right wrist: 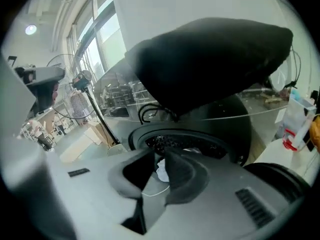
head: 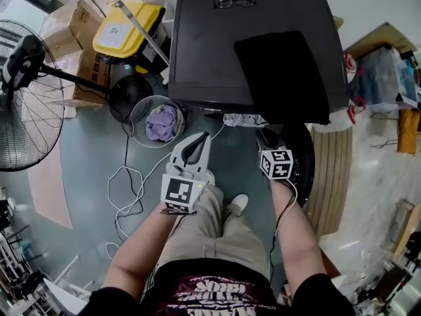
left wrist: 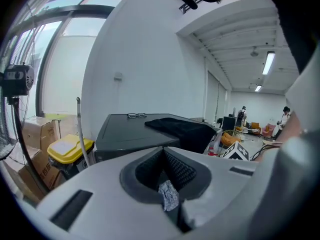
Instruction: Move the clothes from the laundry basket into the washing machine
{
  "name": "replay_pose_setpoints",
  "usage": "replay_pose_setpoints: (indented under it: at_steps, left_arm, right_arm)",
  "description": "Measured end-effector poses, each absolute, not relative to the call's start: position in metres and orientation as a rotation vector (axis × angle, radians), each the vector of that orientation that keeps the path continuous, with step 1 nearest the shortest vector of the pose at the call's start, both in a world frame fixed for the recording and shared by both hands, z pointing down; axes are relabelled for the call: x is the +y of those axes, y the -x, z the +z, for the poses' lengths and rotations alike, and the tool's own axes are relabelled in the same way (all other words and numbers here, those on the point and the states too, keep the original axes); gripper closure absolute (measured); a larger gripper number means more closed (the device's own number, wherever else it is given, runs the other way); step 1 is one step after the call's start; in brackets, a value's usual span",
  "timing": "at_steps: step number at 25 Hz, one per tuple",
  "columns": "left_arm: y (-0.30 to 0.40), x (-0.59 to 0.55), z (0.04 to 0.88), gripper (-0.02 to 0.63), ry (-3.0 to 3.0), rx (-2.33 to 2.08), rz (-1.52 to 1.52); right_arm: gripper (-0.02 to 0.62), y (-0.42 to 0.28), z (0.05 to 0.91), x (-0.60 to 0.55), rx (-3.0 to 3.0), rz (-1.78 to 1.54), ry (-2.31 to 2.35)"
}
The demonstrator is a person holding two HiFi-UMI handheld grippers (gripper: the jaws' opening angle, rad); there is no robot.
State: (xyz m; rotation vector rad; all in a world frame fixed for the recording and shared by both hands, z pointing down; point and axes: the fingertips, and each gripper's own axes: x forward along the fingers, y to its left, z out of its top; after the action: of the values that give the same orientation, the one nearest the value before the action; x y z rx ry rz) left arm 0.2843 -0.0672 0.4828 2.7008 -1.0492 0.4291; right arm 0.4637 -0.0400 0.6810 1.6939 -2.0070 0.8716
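Note:
The black washing machine (head: 217, 51) stands ahead of me, its round door (head: 304, 163) swung open to the right. A light patterned cloth (head: 242, 119) hangs at the machine's front opening between both grippers. My left gripper (head: 196, 142) is shut, with a small scrap of that cloth (left wrist: 169, 196) pinched at its tips. My right gripper (head: 264, 137) points down at the drum opening (right wrist: 185, 141); its jaws stand close together with white cloth (right wrist: 161, 171) caught between them. The round laundry basket (head: 141, 107) on the floor to the left holds lavender clothes (head: 163, 122).
A black cloth (head: 283, 71) drapes over the machine's top, with glasses (head: 233, 1) behind it. A standing fan (head: 26, 97), a yellow-lidded bin (head: 125, 28) and cardboard boxes (head: 79, 25) crowd the left. White cables (head: 128, 189) trail across the floor by my shoe (head: 237, 204).

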Motion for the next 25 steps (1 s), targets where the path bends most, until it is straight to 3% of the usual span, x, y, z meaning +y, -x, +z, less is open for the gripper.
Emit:
replay_pose_setpoints:
  at_steps: [1,2,25]
  left_arm:
    - [-0.285,-0.065,0.479,0.601,-2.701,-1.051,0.419]
    - [-0.286,-0.064,0.474,0.601,-2.7,-1.055,0.403]
    - [-0.302,-0.03,0.35,0.601,-2.786,-1.021,0.183]
  right_arm:
    - [0.571,-0.465,0.674,-0.035,-2.003,0.853,-1.695]
    - [0.591,-0.466,0.667,-0.031,-1.999,0.837,-1.693]
    - [0.592,-0.466,0.451,0.002,-2.164,0.538,-1.724]
